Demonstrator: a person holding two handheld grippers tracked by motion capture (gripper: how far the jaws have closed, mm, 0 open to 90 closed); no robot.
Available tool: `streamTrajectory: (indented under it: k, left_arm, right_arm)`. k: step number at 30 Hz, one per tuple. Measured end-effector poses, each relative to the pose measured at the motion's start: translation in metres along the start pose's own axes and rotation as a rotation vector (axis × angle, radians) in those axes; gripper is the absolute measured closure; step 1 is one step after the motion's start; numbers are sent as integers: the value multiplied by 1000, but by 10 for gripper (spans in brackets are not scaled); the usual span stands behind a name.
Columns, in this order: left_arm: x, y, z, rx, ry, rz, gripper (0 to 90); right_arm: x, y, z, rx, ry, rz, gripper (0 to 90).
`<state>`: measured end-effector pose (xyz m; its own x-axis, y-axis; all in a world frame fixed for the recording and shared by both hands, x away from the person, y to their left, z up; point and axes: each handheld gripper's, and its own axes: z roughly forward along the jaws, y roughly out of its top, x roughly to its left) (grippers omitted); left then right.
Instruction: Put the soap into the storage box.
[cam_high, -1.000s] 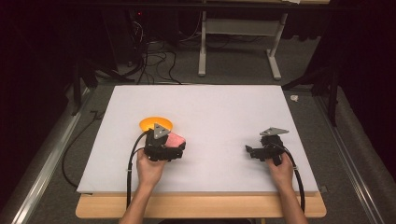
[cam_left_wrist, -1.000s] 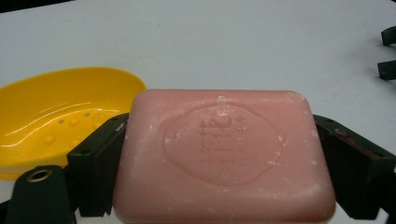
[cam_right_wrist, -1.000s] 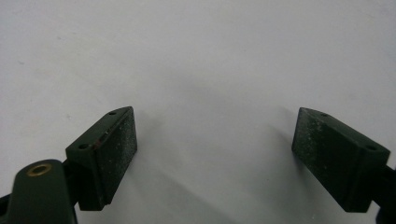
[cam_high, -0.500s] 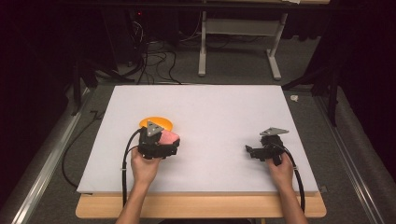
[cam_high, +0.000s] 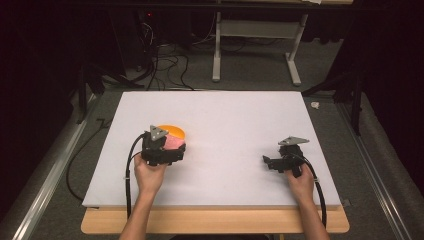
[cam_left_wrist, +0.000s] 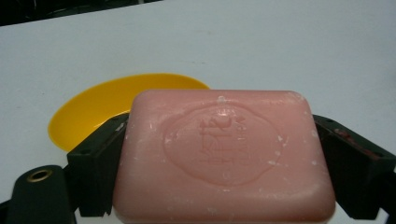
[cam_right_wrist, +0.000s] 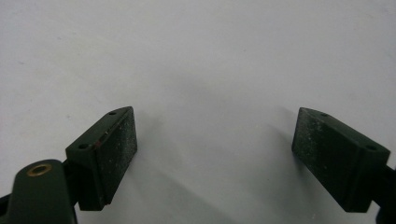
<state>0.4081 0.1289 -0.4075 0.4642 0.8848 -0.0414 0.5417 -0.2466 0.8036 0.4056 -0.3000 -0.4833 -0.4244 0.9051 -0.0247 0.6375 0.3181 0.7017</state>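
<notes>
Nearest the camera, along the 6 o'clock edge of the high view, two forearms came up over the wooden table edge (cam_high: 215, 222) onto the white board (cam_high: 225, 120) that covered it.

The left hand (cam_high: 148, 176), at about 7 o'clock on the board, carried the left gripper (cam_high: 172, 150). Its jaws were clamped on the two short ends of a pink bar of soap (cam_left_wrist: 224, 156), pressing from either side. In the left gripper view the soap lay flat between the black pads, stamped face up, with pale flecks on its surface and its far edge at 12 o'clock.

The right hand (cam_high: 300, 182), at about 4 o'clock on the board and well apart from the left, carried the right gripper (cam_high: 267, 162). In the right gripper view (cam_right_wrist: 215, 154) its jaws stood wide apart with nothing between them, over bare white board.

Just beyond the soap, toward 12 o'clock from the left gripper, sat a shallow yellow dish (cam_left_wrist: 107, 105). The soap's far edge overlapped the dish's near rim in the left gripper view; whether the soap touched the dish could not be told. In the high view the dish (cam_high: 175, 131) showed as an orange-yellow disc just past the gripper's grey plate.

Farther off, at 12 o'clock beyond the board, lay a grey floor with a tangle of black cables (cam_high: 165, 65) and the pale legs of a stand (cam_high: 255, 50).
</notes>
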Motion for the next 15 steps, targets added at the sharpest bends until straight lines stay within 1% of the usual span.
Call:
streamTrajectory:
  k: [6,8,11,15]
  left_arm:
    - [6,2,3,13,24,-6,136]
    - [8,3,5,10,29,-9,137]
    - [11,4,7,12,30,-21,136]
    - [16,4,12,21,43,-34,137]
  right_arm:
    - [0,0,0,1,1,1,147]
    - [0,0,0,1,1,1,147]
    - [0,0,0,1,0,1,147]
    - [0,0,0,1,0,1,147]
